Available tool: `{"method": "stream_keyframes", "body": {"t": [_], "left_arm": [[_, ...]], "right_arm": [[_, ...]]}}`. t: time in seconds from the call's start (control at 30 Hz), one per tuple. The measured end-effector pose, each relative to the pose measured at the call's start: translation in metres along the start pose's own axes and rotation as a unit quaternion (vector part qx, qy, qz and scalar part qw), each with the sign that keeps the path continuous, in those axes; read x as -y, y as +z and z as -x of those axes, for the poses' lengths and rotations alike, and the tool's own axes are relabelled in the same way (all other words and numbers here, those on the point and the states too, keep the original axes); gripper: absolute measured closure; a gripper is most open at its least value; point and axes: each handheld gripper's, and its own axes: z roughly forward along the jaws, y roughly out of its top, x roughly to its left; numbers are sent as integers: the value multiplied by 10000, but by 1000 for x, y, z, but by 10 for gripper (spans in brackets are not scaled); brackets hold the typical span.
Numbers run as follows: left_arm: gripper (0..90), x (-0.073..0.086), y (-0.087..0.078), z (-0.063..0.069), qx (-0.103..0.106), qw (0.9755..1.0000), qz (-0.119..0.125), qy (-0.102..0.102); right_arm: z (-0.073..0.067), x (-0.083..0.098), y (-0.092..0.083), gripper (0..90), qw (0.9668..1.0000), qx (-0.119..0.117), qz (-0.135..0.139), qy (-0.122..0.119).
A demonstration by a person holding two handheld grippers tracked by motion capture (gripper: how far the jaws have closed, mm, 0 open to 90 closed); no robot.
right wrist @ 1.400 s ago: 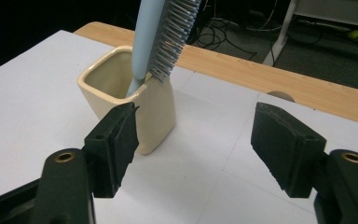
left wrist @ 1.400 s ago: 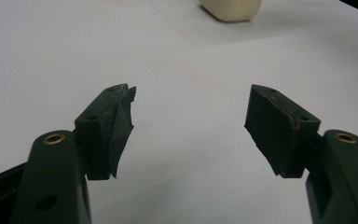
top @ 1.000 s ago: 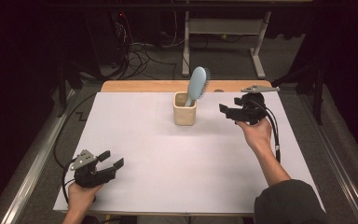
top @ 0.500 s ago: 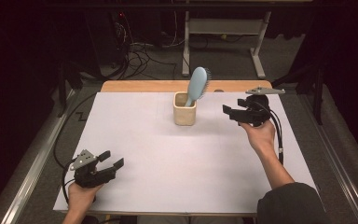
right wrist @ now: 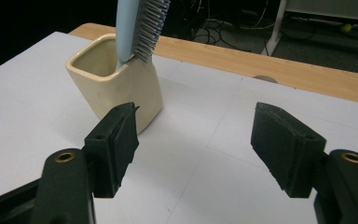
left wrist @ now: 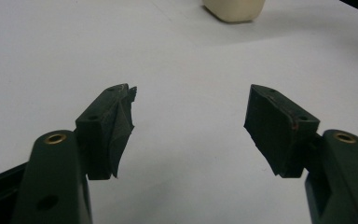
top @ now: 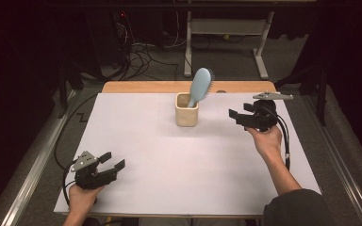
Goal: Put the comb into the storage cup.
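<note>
The hairbrush stands handle-down in the cup, head tilted up-right; right tool open, empty.

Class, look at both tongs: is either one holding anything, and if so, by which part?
Nothing is held. The left tongs and the right tongs are open and empty; the hairbrush stands in the cup, untouched.
</note>
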Motion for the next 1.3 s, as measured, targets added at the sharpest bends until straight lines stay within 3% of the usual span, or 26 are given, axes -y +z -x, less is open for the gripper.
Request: {"method": "stream_keyframes", "body": {"t": [1.3], "left_arm": [[325, 0, 0, 0, 3, 10000, 5, 3]], "right_arm": [[10, 18, -22, 325, 9999, 48, 116, 24]]}}
